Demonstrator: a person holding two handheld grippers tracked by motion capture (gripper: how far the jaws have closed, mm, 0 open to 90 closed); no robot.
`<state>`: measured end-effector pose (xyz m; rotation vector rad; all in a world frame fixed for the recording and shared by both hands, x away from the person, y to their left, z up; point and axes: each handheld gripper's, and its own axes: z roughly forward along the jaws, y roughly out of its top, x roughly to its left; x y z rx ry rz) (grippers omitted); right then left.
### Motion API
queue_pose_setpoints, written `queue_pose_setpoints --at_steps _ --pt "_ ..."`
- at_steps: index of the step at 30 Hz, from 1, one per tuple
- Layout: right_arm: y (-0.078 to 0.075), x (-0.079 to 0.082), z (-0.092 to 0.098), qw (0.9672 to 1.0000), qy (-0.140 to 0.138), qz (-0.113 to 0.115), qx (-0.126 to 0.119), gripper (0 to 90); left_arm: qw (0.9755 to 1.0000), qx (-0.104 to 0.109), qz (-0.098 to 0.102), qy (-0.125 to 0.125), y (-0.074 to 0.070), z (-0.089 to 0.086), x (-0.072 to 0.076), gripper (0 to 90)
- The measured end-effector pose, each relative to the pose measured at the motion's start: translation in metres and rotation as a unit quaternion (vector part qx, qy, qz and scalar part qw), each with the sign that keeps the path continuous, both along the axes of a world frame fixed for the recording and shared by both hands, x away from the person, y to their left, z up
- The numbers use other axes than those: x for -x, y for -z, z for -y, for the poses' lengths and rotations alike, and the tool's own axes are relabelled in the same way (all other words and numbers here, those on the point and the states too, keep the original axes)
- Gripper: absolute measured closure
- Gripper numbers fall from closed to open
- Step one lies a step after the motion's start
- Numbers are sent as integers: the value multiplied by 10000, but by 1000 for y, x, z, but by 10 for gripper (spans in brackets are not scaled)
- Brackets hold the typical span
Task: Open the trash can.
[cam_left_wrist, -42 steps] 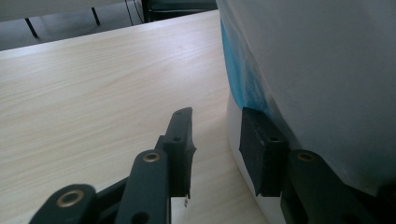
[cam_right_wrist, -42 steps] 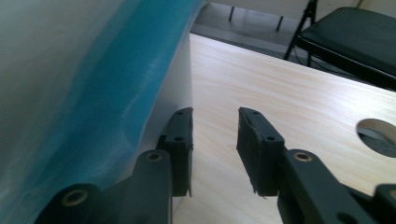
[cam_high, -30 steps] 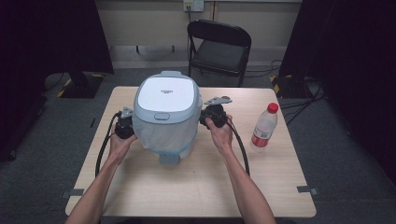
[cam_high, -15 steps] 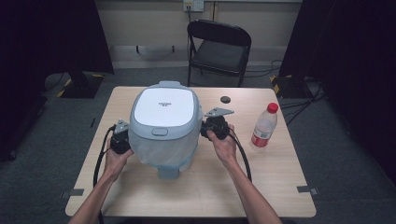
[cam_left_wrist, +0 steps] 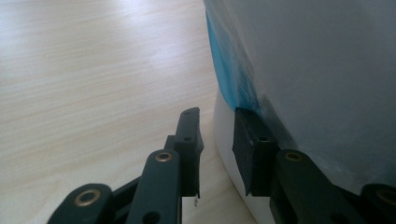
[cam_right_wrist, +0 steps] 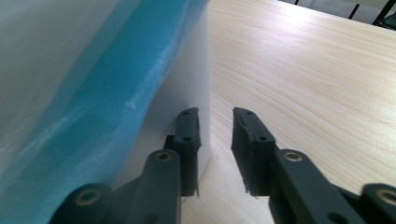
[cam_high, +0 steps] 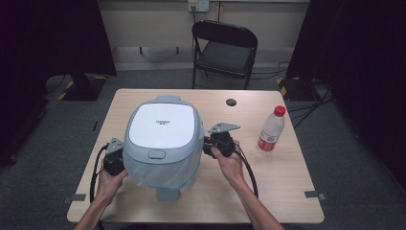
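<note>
Rice cooker (cam_high: 162, 139): one, between two hand-held grippers, left (cam_high: 114, 160) closed, right (cam_high: 214, 145) unclear; one bottle (cam_high: 271, 129)

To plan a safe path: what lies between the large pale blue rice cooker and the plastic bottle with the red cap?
The right gripper and its hand, then bare table, in the high view.
</note>
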<state>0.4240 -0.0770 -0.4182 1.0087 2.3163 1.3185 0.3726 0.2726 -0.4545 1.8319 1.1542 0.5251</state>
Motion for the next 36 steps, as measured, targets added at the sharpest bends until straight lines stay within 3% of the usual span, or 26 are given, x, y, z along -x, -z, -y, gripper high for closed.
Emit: queue_pose_setpoints --at_steps 9,12,15,17,19,21,24,25,27,29,36 --pt "0 -9 -10 9999 71 68 85 696 10000 7 -16 -87 1 -1 -3 735" --pt "1 -11 -7 9998 193 33 76 570 9999 15 -95 -118 1 -4 -6 708" --pt "1 -15 -6 9993 341 -80 138 442 9993 232 -247 -173 5 -12 -10 546" --pt "3 -17 -4 9988 355 -180 279 361 9990 106 -338 -276 8 -15 -11 474" --pt "5 -17 0 9984 405 -258 315 359 9983 93 -479 -305 13 -23 -12 453" --pt "7 -16 9 9990 288 -330 37 361 9975 -89 -616 -348 18 -33 -11 424" --pt "6 -14 18 9990 286 -318 -95 334 9952 -238 -825 -470 28 -50 -8 378" --pt "6 -13 20 9990 217 -365 -149 335 9948 -271 -841 -497 31 -54 -6 363" --pt "3 -9 19 9995 144 -296 4 338 9938 -420 -860 -560 37 -60 -6 337" --pt "0 -5 20 9996 58 -252 109 363 9941 -389 -866 -526 40 -62 -5 301" --pt "-18 13 37 9997 -20 -102 -204 509 9936 -802 -644 -458 45 -53 -3 265"
